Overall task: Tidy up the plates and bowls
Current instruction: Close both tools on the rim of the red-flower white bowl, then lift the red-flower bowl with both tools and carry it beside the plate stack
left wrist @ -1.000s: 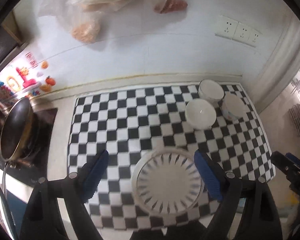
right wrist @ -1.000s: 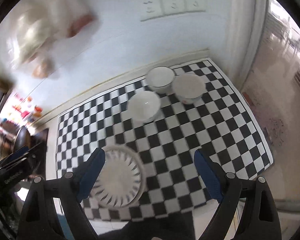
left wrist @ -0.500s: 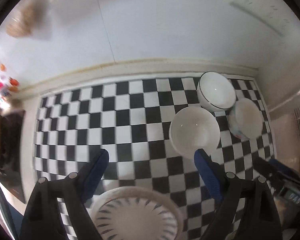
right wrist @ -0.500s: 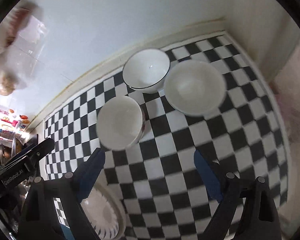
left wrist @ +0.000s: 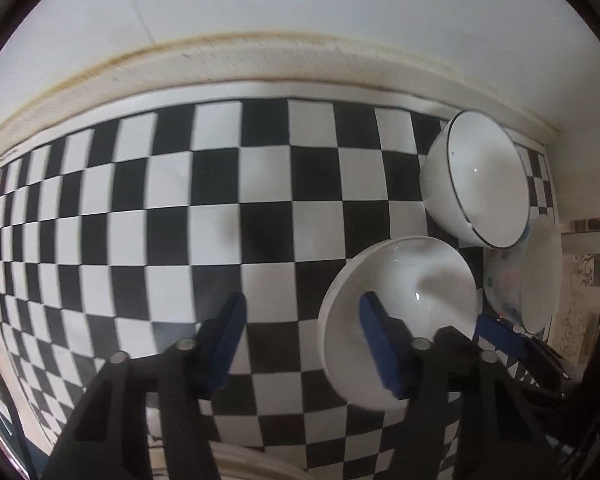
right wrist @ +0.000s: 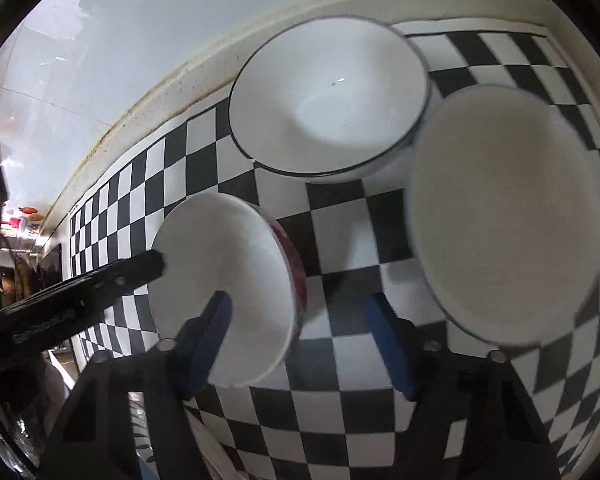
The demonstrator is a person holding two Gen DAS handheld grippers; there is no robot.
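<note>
Three white bowls stand at the far right of a checkered mat [left wrist: 220, 208]. The nearest bowl [left wrist: 412, 300] [right wrist: 228, 280] has a red pattern outside. My left gripper [left wrist: 300, 320] is open, its right finger inside this bowl and its left finger outside. My right gripper [right wrist: 300, 320] is open, its left finger inside the same bowl at the opposite rim, its right finger outside. A bowl with a thin dark rim [left wrist: 484, 184] [right wrist: 328, 96] stands behind. A third bowl [left wrist: 536, 276] [right wrist: 504, 216] with a blue rim stands right of it.
A ribbed white plate's rim [left wrist: 236, 460] shows at the bottom edge, near me. A white wall [left wrist: 300, 20] runs close behind the bowls. The left gripper's body [right wrist: 80, 296] crosses the left of the right wrist view.
Both grippers have moved forward and down to the bowls. The plate has slid out of view at the bottom. Each gripper now straddles the nearest bowl's rim.
</note>
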